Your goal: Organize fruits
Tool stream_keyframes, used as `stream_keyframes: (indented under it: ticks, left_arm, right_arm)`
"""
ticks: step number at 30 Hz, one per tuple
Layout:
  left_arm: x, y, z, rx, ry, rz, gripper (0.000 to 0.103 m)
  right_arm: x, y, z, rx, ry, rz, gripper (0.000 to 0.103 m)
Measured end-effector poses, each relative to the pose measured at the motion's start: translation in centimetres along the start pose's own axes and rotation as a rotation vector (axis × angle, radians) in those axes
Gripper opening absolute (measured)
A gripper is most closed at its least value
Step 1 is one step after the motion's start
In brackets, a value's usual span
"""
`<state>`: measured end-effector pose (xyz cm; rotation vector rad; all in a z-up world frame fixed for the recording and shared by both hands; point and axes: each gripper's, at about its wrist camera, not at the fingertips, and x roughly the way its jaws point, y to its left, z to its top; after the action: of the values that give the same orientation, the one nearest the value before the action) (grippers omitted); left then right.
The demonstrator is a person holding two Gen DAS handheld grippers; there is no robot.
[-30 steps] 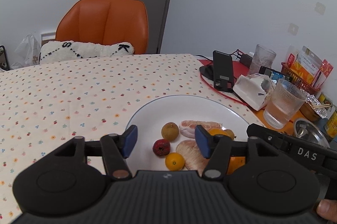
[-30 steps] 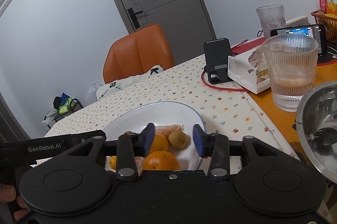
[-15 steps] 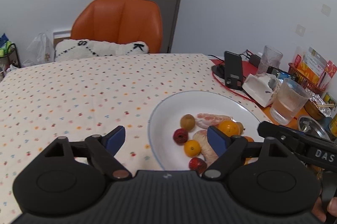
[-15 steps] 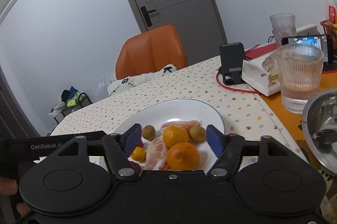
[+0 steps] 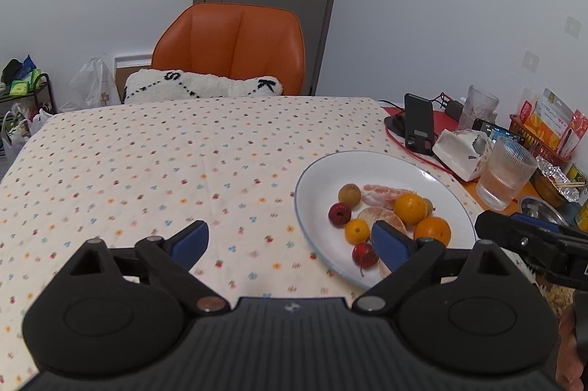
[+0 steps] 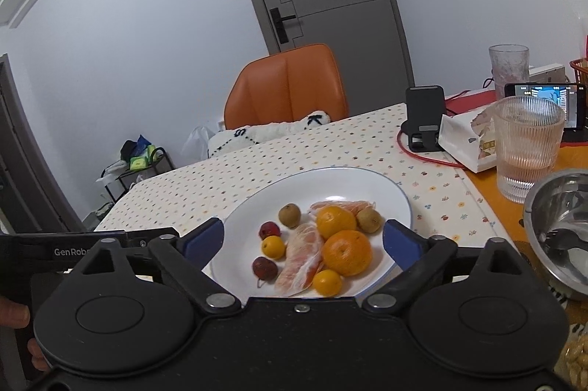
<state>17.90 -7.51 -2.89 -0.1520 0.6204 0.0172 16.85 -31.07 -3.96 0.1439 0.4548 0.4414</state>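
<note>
Left gripper (image 5: 290, 244): spread wide, empty; hovering over the tablecloth (image 5: 147, 170), right fingertip crossing the near rim of the plate (image 5: 312, 170).
Right gripper (image 6: 303, 238): spread wide, empty; held low at the plate's near edge, the fruit pile framed between its fingertips.
Fruit, seen from right gripper: all on the plate, straight ahead. Big orange (image 6: 347, 252) nearest, second orange (image 6: 335, 221) just behind and touching it, pomelo segment (image 6: 303, 257) left of those, two kumquats (image 6: 327, 282) near the front, two red fruits (image 6: 264, 267) to the left, two brown fruits (image 6: 289, 215) at the back.
Beyond: ribbed glass (image 6: 525, 152) and steel bowl (image 6: 558, 229) off to the right, phone stand (image 6: 424, 117) ahead right, orange chair (image 6: 286, 86) past the table's far edge.
Step, as judged: nothing loose on the cloth, so sorting looks done or close; grippers clear of the plate.
Doing it well: lift straight up and away from the pile; avoid clipping the plate rim with the left fingertip; keep the right gripper off the glass and the bowl; if regrouping, take round fruit across the middle, and squeeze the soft pomelo lightly.
Change from a second ago: both grippers opened from narrow to wide and drew back and up; left view swung leftward, plate now to its right; fruit layout unchanged.
</note>
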Motion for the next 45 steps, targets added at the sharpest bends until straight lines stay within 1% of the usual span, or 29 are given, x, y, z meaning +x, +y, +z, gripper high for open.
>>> stream_keyframes:
  ticks: [2,6,20,24,27,31,34,40,43,45]
  left_arm:
    - [-0.6,0.2,-0.2,0.001,0.0,0.005,0.095]
    - [-1.7,0.9,-0.6,-0.007,0.007,0.009,0.097]
    - [-6.5,2.2,-2.2,-0.029,-0.004,0.068,0.099]
    - [-8.0,2.4,-2.9,-0.022,-0.005,0.095,0.1]
    - [-9.6,2.8,-3.2,-0.037,-0.013,0.095,0.1]
    - [-11.7,2.9,-3.5,-0.022,-0.038,0.114,0.101]
    - [-13.0,2.9,-3.6,-0.024,-0.044,0.114,0.101]
    - [-14.9,2.9,-3.9,-0.004,-0.051,0.129,0.102]
    - [-15.9,3.3,-4.2,-0.014,-0.055,0.117,0.102]
    - [-16.5,3.5,-4.4,-0.016,-0.062,0.123,0.102]
  right_arm:
    - [-0.4,0.4,0.0,-0.008,-0.003,0.006,0.099]
    - [-1.0,1.3,-0.1,-0.021,-0.005,0.017,0.103]
    - [-3.6,3.9,-0.9,-0.057,-0.007,0.077,0.103]
    - [-4.6,4.7,-1.2,-0.051,0.012,0.109,0.103]
    - [-5.4,5.4,-1.3,-0.063,0.023,0.111,0.103]
    - [-6.4,5.7,-1.3,-0.06,0.031,0.112,0.103]
    - [-7.3,6.0,-1.2,-0.066,0.024,0.107,0.103]
    - [-8.9,6.7,-1.0,-0.074,0.006,0.112,0.103]
    - [-9.3,7.3,-1.0,-0.096,0.017,0.117,0.103]
    - [-9.5,7.8,-1.2,-0.111,0.029,0.123,0.103]
